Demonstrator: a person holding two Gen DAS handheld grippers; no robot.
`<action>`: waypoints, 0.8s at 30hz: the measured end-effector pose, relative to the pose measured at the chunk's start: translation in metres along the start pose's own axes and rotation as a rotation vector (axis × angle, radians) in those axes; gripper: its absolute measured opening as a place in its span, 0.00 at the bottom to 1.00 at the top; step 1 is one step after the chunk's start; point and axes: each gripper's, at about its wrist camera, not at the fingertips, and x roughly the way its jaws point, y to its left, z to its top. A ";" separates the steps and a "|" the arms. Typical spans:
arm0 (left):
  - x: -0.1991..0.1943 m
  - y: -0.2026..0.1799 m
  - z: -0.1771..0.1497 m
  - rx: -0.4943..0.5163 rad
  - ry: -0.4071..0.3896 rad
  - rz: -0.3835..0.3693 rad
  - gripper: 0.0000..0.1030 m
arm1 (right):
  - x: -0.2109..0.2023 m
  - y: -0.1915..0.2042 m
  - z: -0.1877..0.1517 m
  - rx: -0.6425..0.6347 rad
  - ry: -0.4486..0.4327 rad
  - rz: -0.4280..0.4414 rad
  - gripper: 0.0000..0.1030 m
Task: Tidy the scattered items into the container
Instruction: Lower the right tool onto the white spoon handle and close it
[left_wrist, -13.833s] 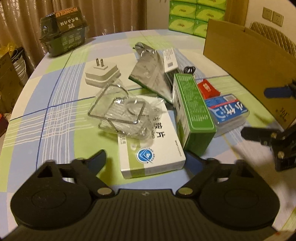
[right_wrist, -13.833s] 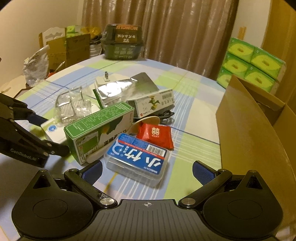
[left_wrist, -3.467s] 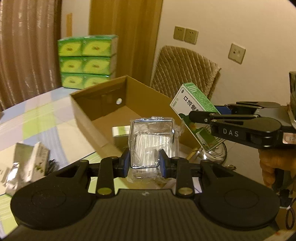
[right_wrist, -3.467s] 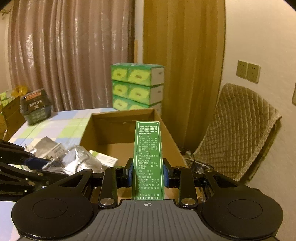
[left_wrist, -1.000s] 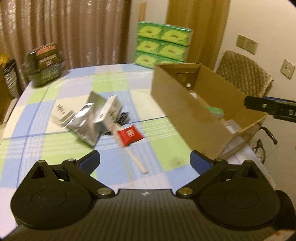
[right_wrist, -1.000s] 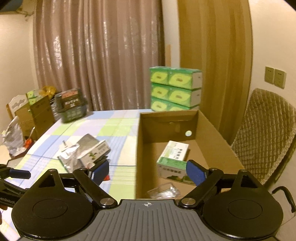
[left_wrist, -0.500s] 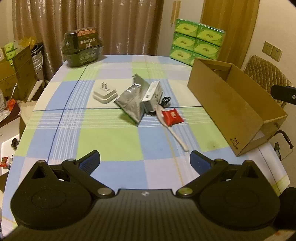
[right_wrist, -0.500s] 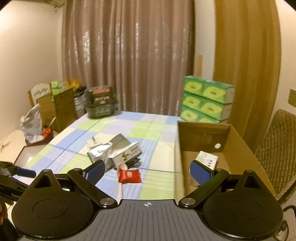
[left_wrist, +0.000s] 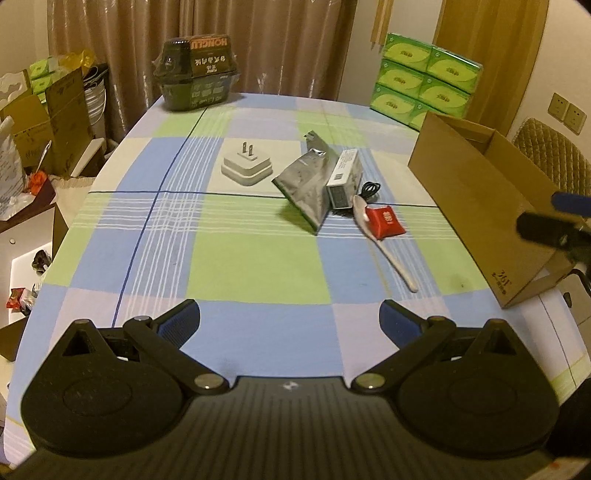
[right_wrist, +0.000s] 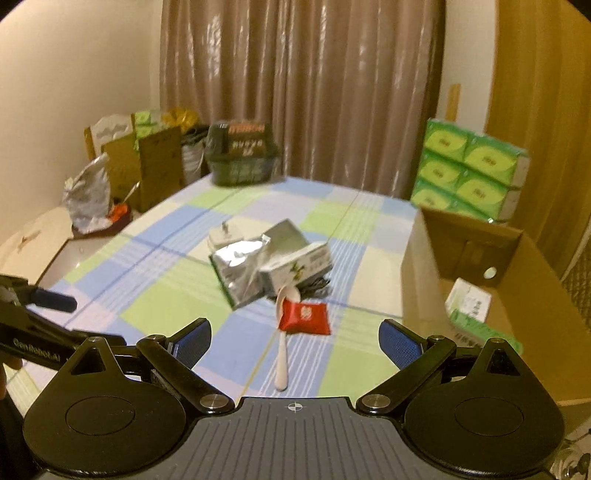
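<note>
My left gripper (left_wrist: 290, 319) is open and empty above the near part of the checked tablecloth (left_wrist: 255, 258). Ahead of it lie a white plug adapter (left_wrist: 246, 168), a silver foil pouch (left_wrist: 306, 186), a white-green box (left_wrist: 343, 177), a black cable (left_wrist: 370, 190), a white spoon (left_wrist: 388, 251) and a red packet (left_wrist: 385, 221) on the spoon. The cardboard box (left_wrist: 484, 206) stands on the right. My right gripper (right_wrist: 293, 341) is open and empty, aimed at the red packet (right_wrist: 304, 317) and spoon (right_wrist: 282, 350). The cardboard box (right_wrist: 476, 258) holds a green-white box (right_wrist: 467, 302).
A dark green basket (left_wrist: 197, 72) sits at the table's far end. Stacked green tissue packs (left_wrist: 424, 81) stand behind the cardboard box. A quilted chair (left_wrist: 550, 155) is at the right. Cartons and bags (left_wrist: 48, 110) crowd the floor on the left.
Both grippers have swung away from the cardboard box toward the scattered items and sunk lower. The items now sit closer and more central in both views.
</note>
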 end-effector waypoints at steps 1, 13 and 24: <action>0.002 0.002 0.000 -0.002 0.001 -0.002 0.99 | 0.007 0.000 -0.002 -0.003 0.011 0.004 0.93; 0.042 0.010 0.002 -0.024 0.037 -0.020 0.99 | 0.080 -0.023 -0.012 0.006 0.130 0.017 0.85; 0.079 0.010 0.012 -0.024 0.057 -0.025 0.99 | 0.141 -0.028 -0.029 0.008 0.232 0.104 0.51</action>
